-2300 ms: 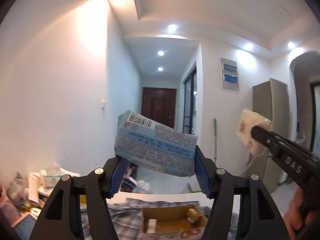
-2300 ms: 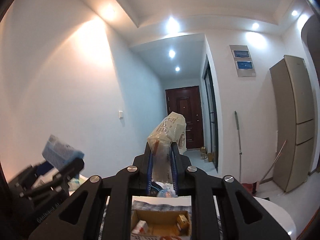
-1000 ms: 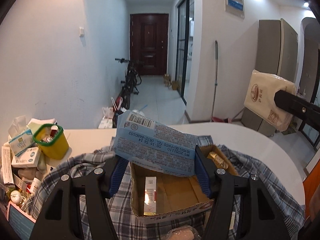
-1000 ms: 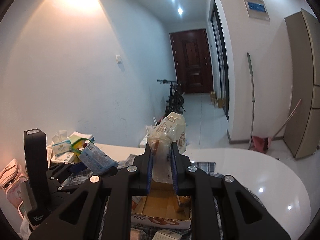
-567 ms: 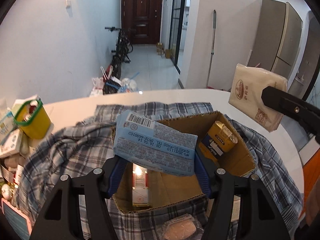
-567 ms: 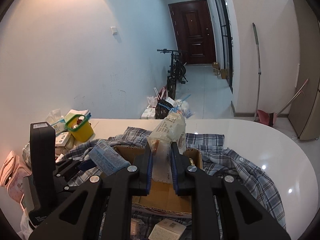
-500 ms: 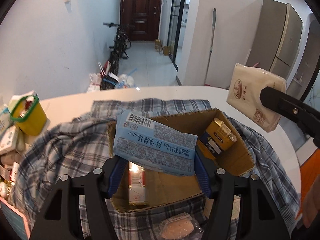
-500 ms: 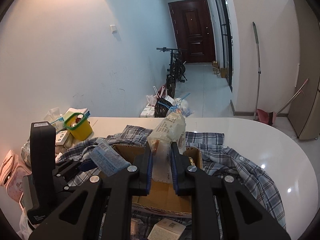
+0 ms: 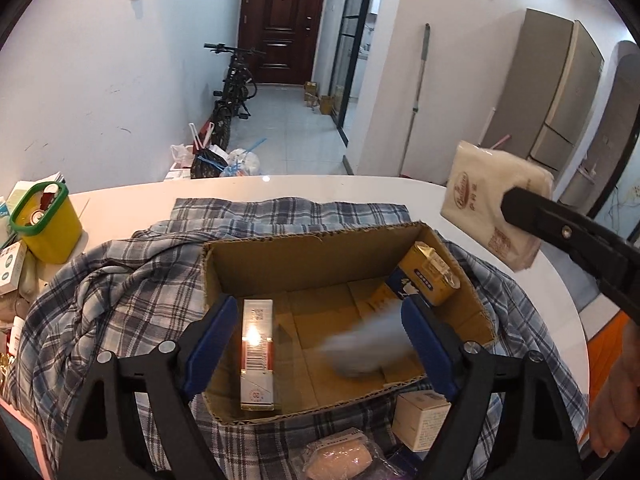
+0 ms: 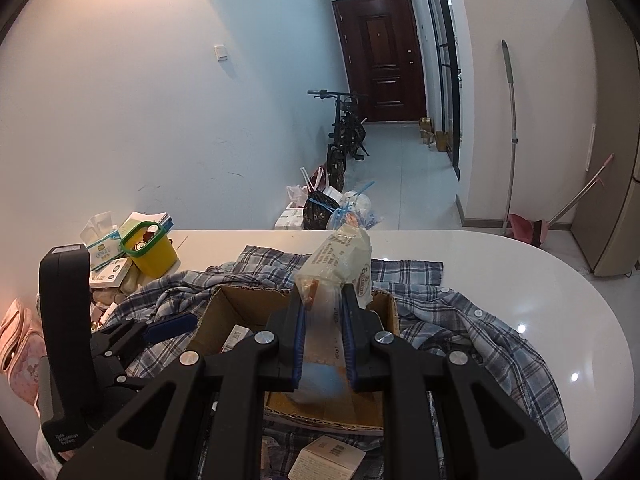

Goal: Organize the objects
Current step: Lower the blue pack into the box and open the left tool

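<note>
Now my left gripper (image 9: 316, 344) jaws are opening, and the blue pack (image 9: 362, 350) drops blurry into the cardboard box (image 9: 304, 256) on the table (image 9: 360, 188). My right gripper (image 10: 322, 344) squeezes the tissue pack (image 10: 340, 264). It goes in next.

One cardboard box (image 9: 304, 256), one plaid shirt (image 9: 120, 292), one yellow tub (image 9: 48, 228) — two grippers — left (image 9: 316, 336), right (image 10: 322, 344).

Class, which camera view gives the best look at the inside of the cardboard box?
The left wrist view: it looks down into the open cardboard box, showing its floor, a white-and-red carton and a yellow pack. In the right wrist view the right gripper and its tissue pack hide most of the box.
</note>
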A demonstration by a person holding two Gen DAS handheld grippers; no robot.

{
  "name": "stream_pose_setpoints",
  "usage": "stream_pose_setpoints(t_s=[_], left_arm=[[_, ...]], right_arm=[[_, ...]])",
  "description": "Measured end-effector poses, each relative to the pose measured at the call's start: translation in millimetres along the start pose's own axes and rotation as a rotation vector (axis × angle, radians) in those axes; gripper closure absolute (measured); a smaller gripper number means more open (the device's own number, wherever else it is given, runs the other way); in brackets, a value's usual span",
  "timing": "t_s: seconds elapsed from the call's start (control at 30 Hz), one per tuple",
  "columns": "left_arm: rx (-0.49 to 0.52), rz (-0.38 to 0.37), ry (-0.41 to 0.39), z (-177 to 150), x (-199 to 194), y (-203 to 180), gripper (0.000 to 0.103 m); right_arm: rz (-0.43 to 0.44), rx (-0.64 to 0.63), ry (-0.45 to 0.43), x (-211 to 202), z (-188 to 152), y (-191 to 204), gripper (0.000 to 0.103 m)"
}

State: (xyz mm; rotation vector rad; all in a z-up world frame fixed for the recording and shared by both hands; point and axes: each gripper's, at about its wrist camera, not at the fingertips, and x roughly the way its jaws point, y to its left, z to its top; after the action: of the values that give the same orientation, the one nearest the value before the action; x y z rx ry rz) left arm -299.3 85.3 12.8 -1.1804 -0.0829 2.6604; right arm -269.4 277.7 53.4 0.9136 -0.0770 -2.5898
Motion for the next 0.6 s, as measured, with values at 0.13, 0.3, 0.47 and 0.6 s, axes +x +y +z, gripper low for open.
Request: stream_pose_setpoints(t_s=[0.13,0.3,0.47,0.6], left_arm=[[-0.024,0.037,-0.036,4.3,-7.9,6.7,0.017],[-0.019,0.1,-0.103,8.9,-22.3,8.4,0.017],[0.057,0.167,-0.202,9.6,-40.9,0.1,0.008],[0.051,0.192,-0.257,10.5,-51.5,0.3,0.0]], right_arm=[[0.011,-0.007,0.003,-0.3,0.0,1.1,0.087],[0.036,-0.009,0.012,3.0,-1.2,1.6,0.087],[0.077,-0.01,0.062,17.1,-6.1,5.5,0.087],[0.06,-0.007,0.093,26.6,-10.1,4.4,0.087]])
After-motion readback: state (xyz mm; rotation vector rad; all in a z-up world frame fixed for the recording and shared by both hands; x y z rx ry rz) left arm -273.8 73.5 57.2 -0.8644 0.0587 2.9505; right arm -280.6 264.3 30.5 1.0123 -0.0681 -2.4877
